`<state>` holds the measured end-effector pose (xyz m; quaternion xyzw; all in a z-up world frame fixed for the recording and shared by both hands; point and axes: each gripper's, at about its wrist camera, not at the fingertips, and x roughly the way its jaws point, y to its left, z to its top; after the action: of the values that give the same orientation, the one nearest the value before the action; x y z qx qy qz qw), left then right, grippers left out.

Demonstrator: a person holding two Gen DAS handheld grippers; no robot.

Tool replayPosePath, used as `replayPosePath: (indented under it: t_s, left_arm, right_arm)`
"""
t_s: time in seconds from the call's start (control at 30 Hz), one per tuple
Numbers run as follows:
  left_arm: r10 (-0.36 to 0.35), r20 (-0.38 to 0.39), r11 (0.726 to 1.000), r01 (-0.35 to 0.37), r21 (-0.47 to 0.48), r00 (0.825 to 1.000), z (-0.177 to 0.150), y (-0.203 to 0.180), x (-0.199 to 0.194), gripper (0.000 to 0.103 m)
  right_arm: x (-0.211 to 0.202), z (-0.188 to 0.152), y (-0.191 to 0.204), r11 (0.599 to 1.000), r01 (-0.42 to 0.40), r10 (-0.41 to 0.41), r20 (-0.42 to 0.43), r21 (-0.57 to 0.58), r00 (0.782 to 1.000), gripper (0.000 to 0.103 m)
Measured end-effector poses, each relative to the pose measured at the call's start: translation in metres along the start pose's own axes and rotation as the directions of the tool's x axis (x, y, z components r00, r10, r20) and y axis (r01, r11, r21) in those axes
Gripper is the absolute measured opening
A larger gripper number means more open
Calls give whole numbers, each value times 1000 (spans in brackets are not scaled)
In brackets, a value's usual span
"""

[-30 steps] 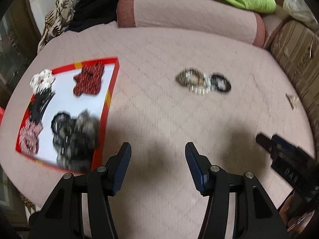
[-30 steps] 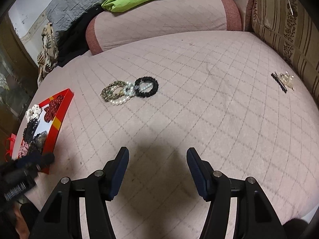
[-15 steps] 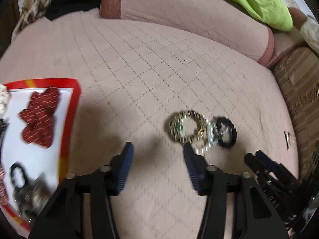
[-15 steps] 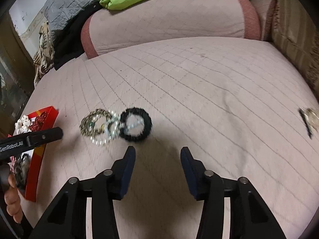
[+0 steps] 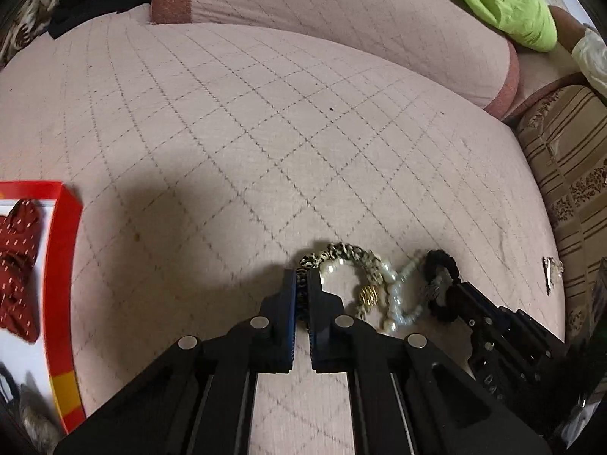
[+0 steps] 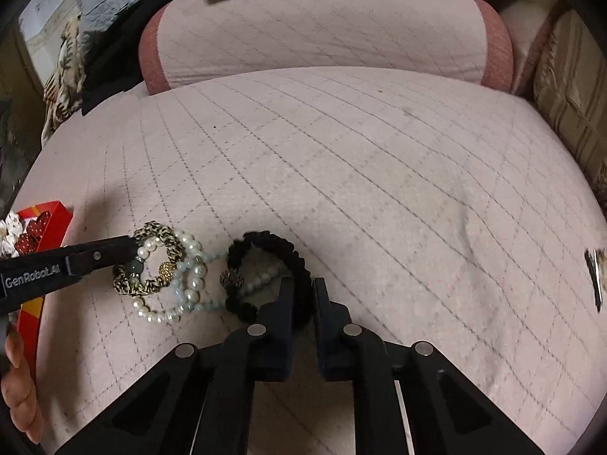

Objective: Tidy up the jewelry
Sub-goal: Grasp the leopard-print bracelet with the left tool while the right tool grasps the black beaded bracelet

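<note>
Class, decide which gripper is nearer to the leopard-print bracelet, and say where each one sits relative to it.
Left. The left gripper is shut on the leopard-print bracelet. The right gripper is farther right, shut on the black bracelet beyond the pearl strands.

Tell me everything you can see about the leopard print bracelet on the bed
The leopard-print fabric bracelet is a soft-looking ring in tan and black with a gold bead and a greenish bead at its inner edge. It lies flat on the pink quilted bedspread, leftmost in a tangled cluster, overlapping the white pearl bead bracelet. The left gripper is closed on its left side, pinching the fabric band between both fingers.
</note>
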<state>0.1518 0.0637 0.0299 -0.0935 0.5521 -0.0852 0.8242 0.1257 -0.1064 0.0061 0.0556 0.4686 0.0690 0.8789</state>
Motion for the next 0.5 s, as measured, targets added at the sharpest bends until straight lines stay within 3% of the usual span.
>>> replayPosePath:
  t_s: [0.33, 0.5]
  left_arm:
    - [-135, -15, 988, 133, -81, 991, -83, 17, -56, 5]
    - [-115, -52, 992, 113, -47, 992, -127, 16, -61, 5]
  right_arm:
    - [-48, -62, -42, 994, -59, 65, -60, 93, 996, 10]
    - [-75, -102, -43, 990, -101, 110, -87, 96, 990, 10]
